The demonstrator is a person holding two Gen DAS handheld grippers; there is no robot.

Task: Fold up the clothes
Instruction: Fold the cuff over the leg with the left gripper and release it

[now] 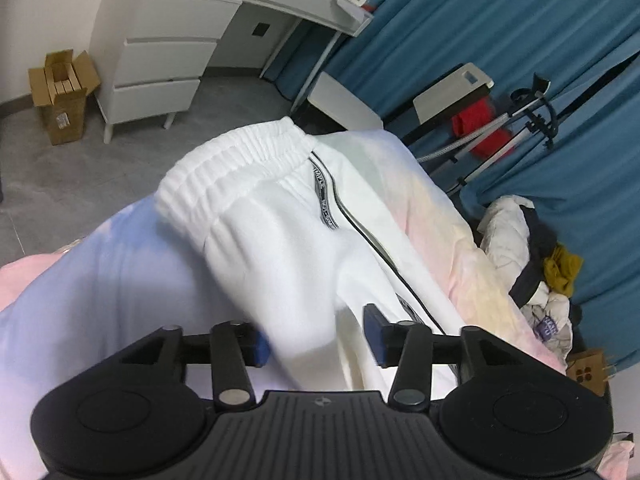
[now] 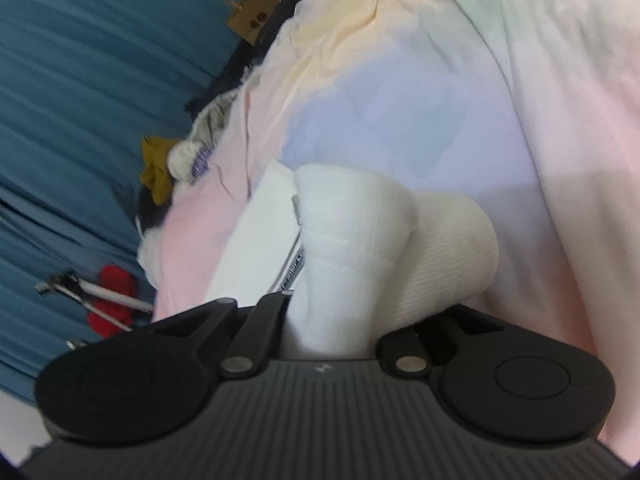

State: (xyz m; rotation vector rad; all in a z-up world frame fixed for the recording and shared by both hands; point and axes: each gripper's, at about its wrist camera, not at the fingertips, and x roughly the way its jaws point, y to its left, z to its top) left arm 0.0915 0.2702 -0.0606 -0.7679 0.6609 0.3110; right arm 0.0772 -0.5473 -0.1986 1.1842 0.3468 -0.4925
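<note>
White track pants (image 1: pixel 280 220) with a black side stripe and elastic waistband lie on a pastel bedsheet (image 1: pixel 80 280). My left gripper (image 1: pixel 316 344) is open, its blue pads either side of a fold of the pants' fabric, not clamped. In the right wrist view my right gripper (image 2: pixel 332 320) is shut on the bunched ribbed cuff end of the white pants (image 2: pixel 360 240); its fingertips are hidden by the fabric.
A white desk with drawers (image 1: pixel 160 60) and a cardboard box (image 1: pixel 64 92) stand on the grey floor beyond the bed. Blue curtains (image 1: pixel 480 20), a stand with red cloth (image 1: pixel 480 128) and a heap of other clothes (image 1: pixel 532 264) lie to the right.
</note>
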